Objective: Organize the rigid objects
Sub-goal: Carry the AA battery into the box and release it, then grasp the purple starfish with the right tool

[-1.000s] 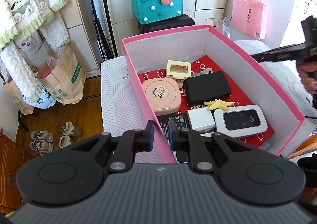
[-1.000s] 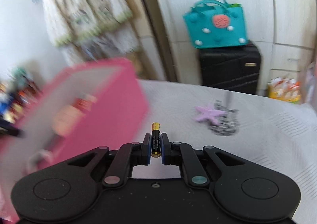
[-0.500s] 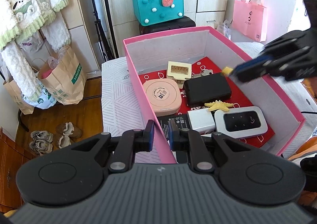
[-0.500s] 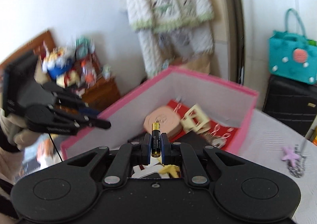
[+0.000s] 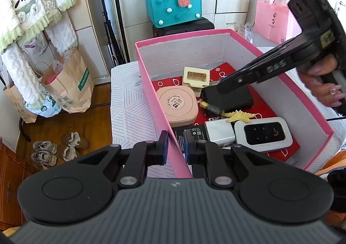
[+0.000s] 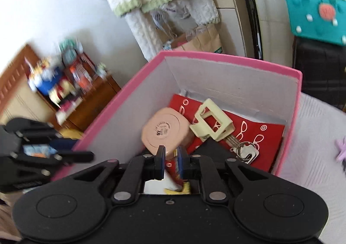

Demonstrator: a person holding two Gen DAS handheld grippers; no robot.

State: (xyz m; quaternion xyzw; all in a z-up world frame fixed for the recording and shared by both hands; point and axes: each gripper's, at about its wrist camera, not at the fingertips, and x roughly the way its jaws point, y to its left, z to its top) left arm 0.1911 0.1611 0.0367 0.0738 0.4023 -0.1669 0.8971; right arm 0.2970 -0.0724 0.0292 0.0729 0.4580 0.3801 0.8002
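A pink box [image 5: 149, 84] stands on the white cloth and holds several rigid objects: a peach case [image 5: 177, 103], a cream clip [image 5: 196, 77], a black case [image 5: 233, 98], a yellow starfish [image 5: 237, 115], a white router [image 5: 262, 133]. A battery [image 5: 210, 109] lies in the box between the peach case and the black case. My left gripper [image 5: 175, 146] straddles the box's near-left wall, jaws around it. My right gripper [image 6: 170, 163] is open inside the box [image 6: 237, 64], just above the battery, which shows between its fingers.
A teal bag [image 5: 174, 4] sits on a black suitcase behind the box. A pink bag [image 5: 273, 20] hangs at back right. Paper bags [image 5: 69, 84] and shoes [image 5: 58, 149] are on the wooden floor at left. A purple starfish [image 6: 341, 149] lies on the cloth.
My right gripper has swung down into the box and opened, letting go of the battery, which now lies in the box. My left gripper has stayed on the box wall.
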